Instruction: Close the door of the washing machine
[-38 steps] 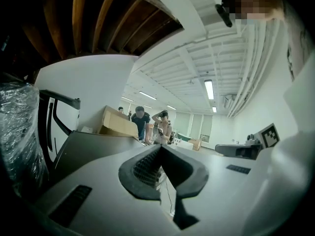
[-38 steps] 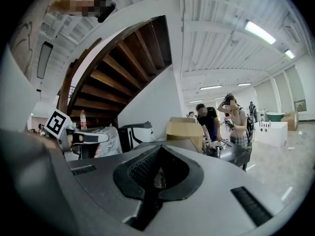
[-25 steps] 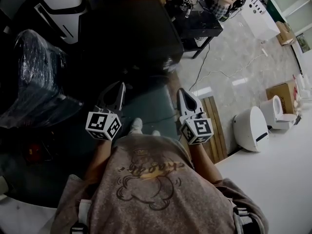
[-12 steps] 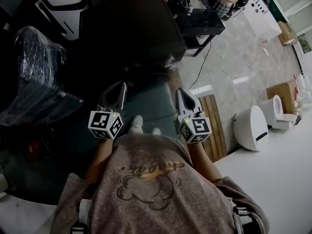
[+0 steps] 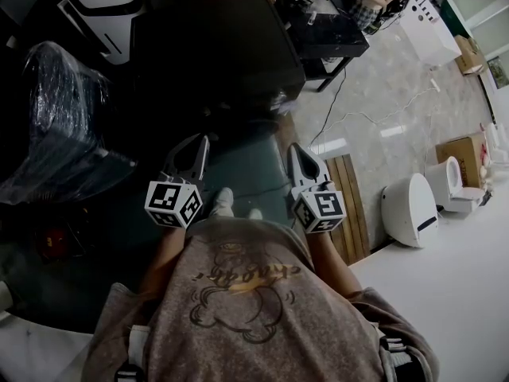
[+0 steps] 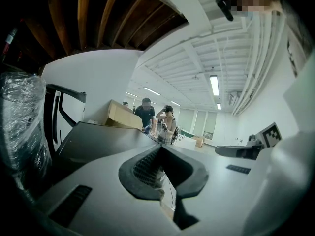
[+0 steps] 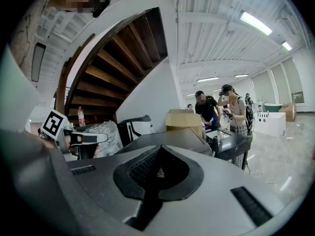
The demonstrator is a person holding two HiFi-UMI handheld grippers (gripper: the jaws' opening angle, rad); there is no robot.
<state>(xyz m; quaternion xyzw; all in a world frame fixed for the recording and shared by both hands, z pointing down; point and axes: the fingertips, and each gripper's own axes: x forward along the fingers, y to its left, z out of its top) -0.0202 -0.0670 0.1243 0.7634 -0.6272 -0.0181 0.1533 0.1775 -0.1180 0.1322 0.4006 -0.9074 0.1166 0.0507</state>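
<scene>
My left gripper (image 5: 200, 143) and right gripper (image 5: 292, 150) were pinched closed, empty; only their own views showed the wooden staircase (image 7: 123, 58).

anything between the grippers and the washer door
Nothing visible does. The left gripper and right gripper hang short of the dark washing machine, both empty. The door itself is hard to make out.

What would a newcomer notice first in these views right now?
The left gripper and right gripper jut forward side by side at the head view's middle, both shut and empty. Ahead of them stands a big dark cabinet, with a plastic-wrapped bundle to its left. On the pale floor at right sit white toilets.
</scene>
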